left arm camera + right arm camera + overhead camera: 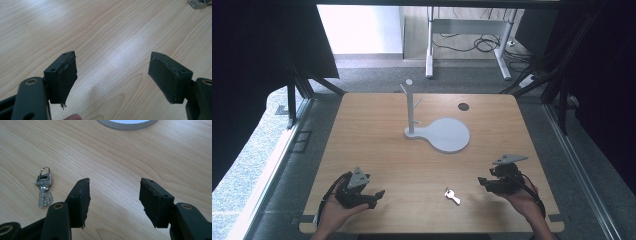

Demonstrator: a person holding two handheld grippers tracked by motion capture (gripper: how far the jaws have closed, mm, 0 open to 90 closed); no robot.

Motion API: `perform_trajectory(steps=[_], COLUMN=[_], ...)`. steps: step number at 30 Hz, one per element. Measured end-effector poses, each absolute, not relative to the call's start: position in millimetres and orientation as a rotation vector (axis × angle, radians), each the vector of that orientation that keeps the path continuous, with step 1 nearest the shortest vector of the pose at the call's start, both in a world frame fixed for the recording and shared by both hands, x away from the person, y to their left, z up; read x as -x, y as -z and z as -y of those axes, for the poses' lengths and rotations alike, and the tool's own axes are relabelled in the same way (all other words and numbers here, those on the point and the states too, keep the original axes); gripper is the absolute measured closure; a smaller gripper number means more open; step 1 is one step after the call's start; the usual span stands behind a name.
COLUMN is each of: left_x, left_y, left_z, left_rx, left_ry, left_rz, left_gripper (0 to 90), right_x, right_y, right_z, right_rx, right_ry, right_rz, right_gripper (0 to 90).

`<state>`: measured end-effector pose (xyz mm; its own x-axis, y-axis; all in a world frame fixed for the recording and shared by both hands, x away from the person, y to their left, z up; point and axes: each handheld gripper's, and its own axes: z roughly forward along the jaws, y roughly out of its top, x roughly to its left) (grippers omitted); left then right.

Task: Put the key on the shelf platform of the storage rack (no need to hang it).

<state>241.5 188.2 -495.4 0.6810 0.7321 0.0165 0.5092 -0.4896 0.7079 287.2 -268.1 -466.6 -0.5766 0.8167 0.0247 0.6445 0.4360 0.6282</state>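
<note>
**Picking up the keys for the stand**

Both grippers are empty with jaws spread wide. Your right gripper (484,182) sits low near the desk's (377,150) front right; your left gripper (374,196) rests near the front left. The keys (452,195) lie flat on the desk between them, closer to the right one. In the right gripper view the keys (44,190) lie off to the left of the jaws, ring end pointing away, not yet between the pads. The grey stand (412,107) with its short pegs rises from a round base plate (449,134) farther back, well apart from the keys.

The step in hand looks like a pickup with your right gripper. Swing it left until the keys lie centred between the jaws, then drop low, since the keys are thin and lie flat. Close across the bow near the ring, not the blades, so the ring hangs free for a peg. Squeeze slowly; flat metal on smooth wood may skid sideways. Keep the left gripper clear.
</note>
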Motion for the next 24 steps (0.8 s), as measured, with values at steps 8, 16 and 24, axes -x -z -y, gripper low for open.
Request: perform_trajectory(steps=[8, 16, 24], left_x=[-242, -242, -242], left_y=[497, 496, 497], left_z=[-188, -188, -188], left_rx=[-2.204, -2.205, -2.202], left_ry=[-0.409, -0.411, -0.409], left_rz=[-0.956, -0.948, -0.95], left_gripper=[23.1, 23.1, 23.1], right_x=[-291, -290, -291], right_y=[465, 464, 460], right_z=[254, 239, 226], right_rx=[-1.228, -1.164, -1.14], right_ry=[-0.853, -0.827, -0.864], right_rz=[-2.471, -2.528, -2.589], right_gripper=[45.3, 46.9, 48.3])
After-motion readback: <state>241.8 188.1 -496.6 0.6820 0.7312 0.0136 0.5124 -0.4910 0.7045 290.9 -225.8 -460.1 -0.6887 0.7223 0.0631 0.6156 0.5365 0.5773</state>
